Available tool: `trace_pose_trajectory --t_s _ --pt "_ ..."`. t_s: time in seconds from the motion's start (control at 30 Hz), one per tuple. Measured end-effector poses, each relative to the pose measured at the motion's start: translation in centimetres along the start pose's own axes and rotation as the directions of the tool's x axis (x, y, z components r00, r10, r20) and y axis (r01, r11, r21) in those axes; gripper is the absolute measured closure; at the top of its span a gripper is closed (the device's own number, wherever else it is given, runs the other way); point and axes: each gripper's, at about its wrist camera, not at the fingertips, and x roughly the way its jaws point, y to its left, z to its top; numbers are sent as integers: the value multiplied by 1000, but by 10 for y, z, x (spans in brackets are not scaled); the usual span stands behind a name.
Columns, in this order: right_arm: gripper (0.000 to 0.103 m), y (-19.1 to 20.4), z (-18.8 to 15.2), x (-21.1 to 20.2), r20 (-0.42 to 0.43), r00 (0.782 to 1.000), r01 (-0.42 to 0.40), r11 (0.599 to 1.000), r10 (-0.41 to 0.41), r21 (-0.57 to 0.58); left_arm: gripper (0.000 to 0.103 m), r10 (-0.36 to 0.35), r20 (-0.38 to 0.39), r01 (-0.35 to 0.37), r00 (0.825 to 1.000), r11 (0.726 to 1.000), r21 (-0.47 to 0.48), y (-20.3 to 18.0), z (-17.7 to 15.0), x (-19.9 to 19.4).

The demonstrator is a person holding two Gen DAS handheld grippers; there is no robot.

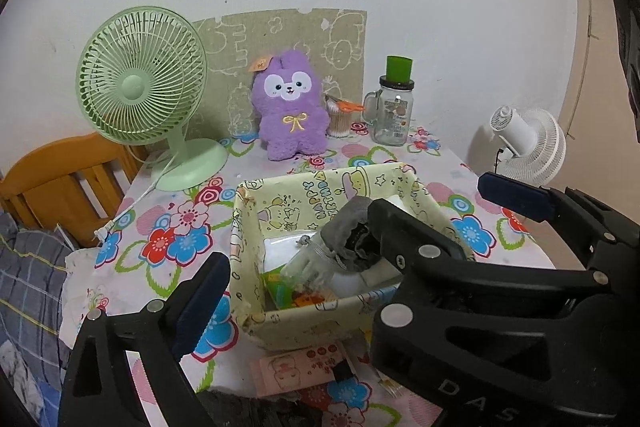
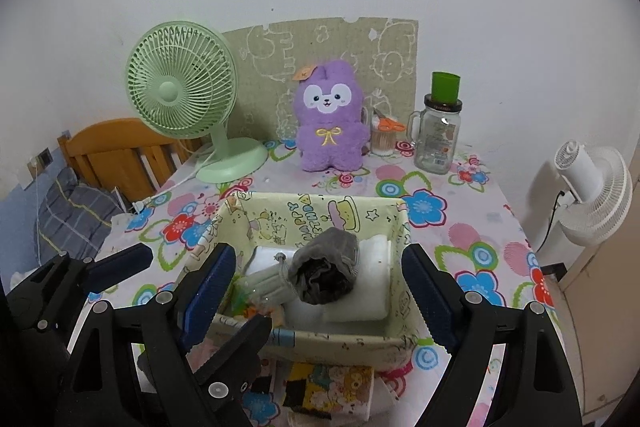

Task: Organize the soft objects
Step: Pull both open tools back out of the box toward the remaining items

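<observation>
Release stage of sorting: left gripper (image 1: 360, 247) and right gripper (image 2: 316, 291), jaws wide and empty, flank the fabric bin (image 2: 400, 341) printed "HAPPY BIRTHDAY", where a grey pouch (image 2: 324, 271) lies on white padding; next grasp probably targets the purple plush (image 2: 330, 123) standing behind on the floral surface (image 2: 472, 227).
</observation>
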Motion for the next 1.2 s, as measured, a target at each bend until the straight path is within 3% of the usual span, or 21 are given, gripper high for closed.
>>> trace_pose_trajectory --t_s 1.2 --pt "8 1 -46 -89 86 995 51 999 -50 -3 1 7 74 -8 997 1000 20 -31 -45 -70"
